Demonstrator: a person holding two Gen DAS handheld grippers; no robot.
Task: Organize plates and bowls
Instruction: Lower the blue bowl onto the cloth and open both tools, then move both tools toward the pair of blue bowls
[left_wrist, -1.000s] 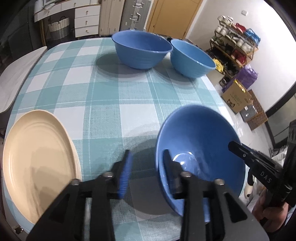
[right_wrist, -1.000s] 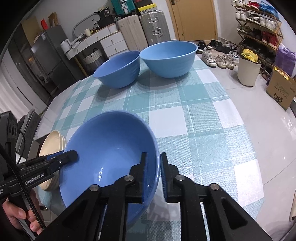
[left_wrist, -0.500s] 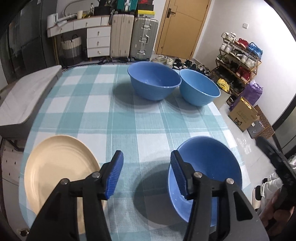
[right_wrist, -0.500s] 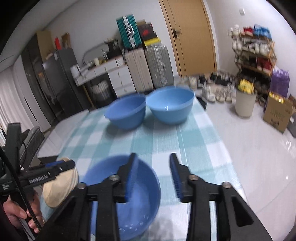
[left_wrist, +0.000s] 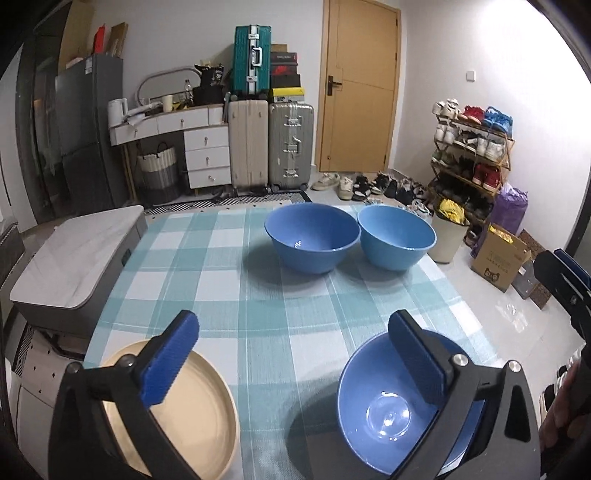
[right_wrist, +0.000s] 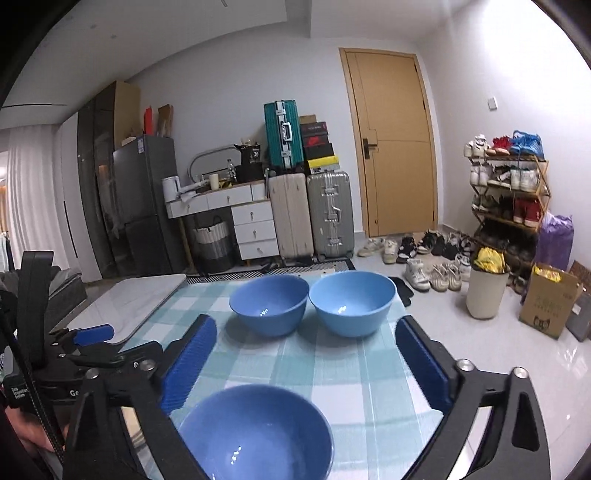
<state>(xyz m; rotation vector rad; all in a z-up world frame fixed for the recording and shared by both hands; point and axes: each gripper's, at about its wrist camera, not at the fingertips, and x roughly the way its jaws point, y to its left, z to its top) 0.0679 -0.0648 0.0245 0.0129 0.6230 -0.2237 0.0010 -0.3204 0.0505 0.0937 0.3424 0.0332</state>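
A blue bowl (left_wrist: 388, 417) stands on the checked tablecloth (left_wrist: 266, 306) at the near right; it also shows in the right wrist view (right_wrist: 255, 435). A cream plate (left_wrist: 192, 410) lies at the near left. Two more blue bowls stand side by side at the far end: a darker one (left_wrist: 312, 236) and a lighter one (left_wrist: 397, 236), also seen from the right wrist as the darker bowl (right_wrist: 269, 304) and the lighter bowl (right_wrist: 351, 301). My left gripper (left_wrist: 291, 358) is open and empty, raised above the plate and near bowl. My right gripper (right_wrist: 306, 362) is open and empty above the near bowl.
A grey marble-topped side table (left_wrist: 77, 258) stands left of the table. Beyond are suitcases (left_wrist: 269, 144), white drawers (left_wrist: 207, 155), a shoe rack (left_wrist: 469, 155), a bin (left_wrist: 448, 236) and a cardboard box (left_wrist: 498, 258) on the floor to the right.
Both grippers let go of the near blue bowl, opened wide and pulled back and up. The bowl now stands on the tablecloth.
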